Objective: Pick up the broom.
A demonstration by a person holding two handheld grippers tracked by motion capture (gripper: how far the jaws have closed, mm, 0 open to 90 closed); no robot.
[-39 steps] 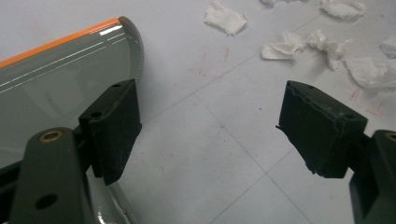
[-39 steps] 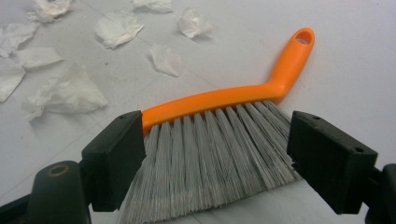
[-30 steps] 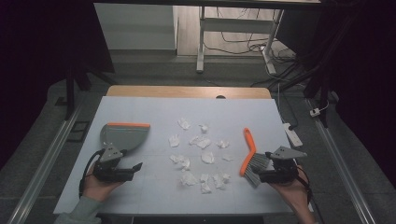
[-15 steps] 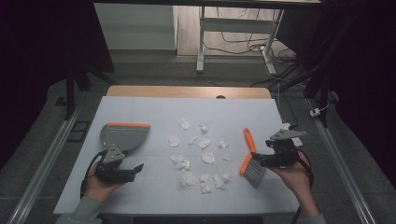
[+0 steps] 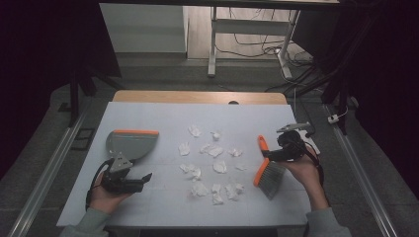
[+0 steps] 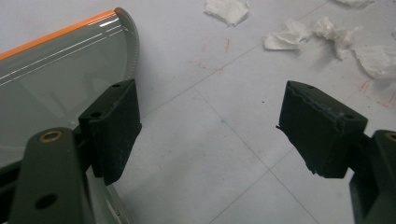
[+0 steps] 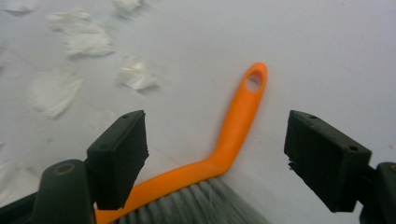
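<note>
A hand brush (image 5: pixel 267 170) with grey bristles and an orange handle (image 7: pixel 238 121) lies on the white table (image 5: pixel 158 118), right of centre. My right gripper (image 5: pixel 272 154) hovers over the handle, open. Its jaws have just been closing a little, and in the right gripper view (image 7: pixel 217 154) the handle lies beneath the gap, untouched by the pads. A grey dustpan (image 5: pixel 129 143) with an orange lip rests at the left. My left gripper (image 5: pixel 143 178) stays just in front of the dustpan, open and empty (image 6: pixel 210 126), with the dustpan (image 6: pixel 56 70) beside its left jaw.
Several crumpled white paper scraps (image 5: pixel 212 163) are scattered over the middle of the table, between dustpan and brush, and appear as paper scraps (image 6: pixel 289 37) and blurred paper scraps (image 7: pixel 88 44). Beyond the table are a desk frame (image 5: pixel 212 44) and floor cables.
My right gripper has moved away from the near edge, from beside the brush head to over the bend of the handle. The left gripper, dustpan, brush and scraps have not moved.
</note>
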